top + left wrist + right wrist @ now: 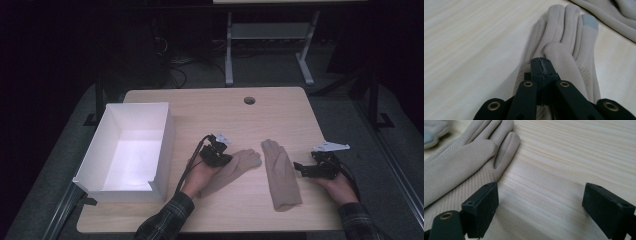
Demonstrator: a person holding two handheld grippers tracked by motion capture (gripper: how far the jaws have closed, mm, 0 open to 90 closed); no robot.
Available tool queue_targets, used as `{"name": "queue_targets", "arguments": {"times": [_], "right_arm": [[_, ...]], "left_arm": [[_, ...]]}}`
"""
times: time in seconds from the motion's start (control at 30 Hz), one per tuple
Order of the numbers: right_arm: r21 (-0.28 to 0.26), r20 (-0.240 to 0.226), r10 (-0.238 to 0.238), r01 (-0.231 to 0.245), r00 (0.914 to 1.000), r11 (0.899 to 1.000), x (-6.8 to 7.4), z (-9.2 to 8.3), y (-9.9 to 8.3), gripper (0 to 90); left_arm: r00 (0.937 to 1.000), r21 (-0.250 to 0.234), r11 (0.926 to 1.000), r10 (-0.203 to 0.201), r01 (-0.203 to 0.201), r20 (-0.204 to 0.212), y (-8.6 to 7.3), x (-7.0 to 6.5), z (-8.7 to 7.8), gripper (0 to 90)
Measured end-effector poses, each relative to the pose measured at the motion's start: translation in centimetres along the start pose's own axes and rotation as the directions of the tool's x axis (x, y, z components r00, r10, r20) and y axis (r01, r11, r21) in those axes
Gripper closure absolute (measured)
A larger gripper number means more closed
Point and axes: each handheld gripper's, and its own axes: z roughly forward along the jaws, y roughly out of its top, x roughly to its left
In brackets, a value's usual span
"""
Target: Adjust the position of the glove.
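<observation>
Your left claw (pixel 541 62) sits pinched shut on the near glove (pixel 564 50), flat on the bench (pixel 461 50), likely for lifting toward the white box (pixel 127 150). Right claw (pixel 540 202) waits wide beside the second glove (pixel 461 162), touching nothing.

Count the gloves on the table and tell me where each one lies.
2. One beige glove lies under the left gripper, beside the white box; the other glove lies right of it, next to the right gripper.
</observation>
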Motion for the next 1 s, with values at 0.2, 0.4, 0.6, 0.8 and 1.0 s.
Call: {"name": "queue_targets", "arguments": {"times": [0.2, 0.4, 0.6, 0.8, 1.0], "right_arm": [[0.0, -0.001, -0.001, 0.001, 1.0, 1.0, 0.0, 0.0, 0.0, 13.2], [0.0, -0.001, -0.001, 0.001, 1.0, 1.0, 0.0, 0.0, 0.0, 13.2], [0.0, -0.001, -0.001, 0.001, 1.0, 1.0, 0.0, 0.0, 0.0, 13.3], [0.0, -0.001, -0.001, 0.001, 1.0, 1.0, 0.0, 0.0, 0.0, 13.2], [0.0, -0.001, -0.001, 0.001, 1.0, 1.0, 0.0, 0.0, 0.0, 13.2]], "left_arm": [[0.9977, -0.009, 0.9994, -0.032, 0.032, -0.059, 0.4, 2.5, 0.0, 89.6], [0.9965, -0.031, 0.9979, -0.059, 0.058, -0.058, 0.3, 3.4, -0.6, 89.6], [0.9971, -0.028, 0.9983, -0.053, 0.052, -0.054, -1.1, 2.5, -2.6, 89.6], [0.9976, 0.003, 0.9989, -0.047, 0.047, -0.051, -3.5, 1.1, -4.5, 89.6], [1.0, 0.051, 0.9987, -0.009, 0.009, 0.0, -5.3, -0.9, -4.9, 89.6]]}}
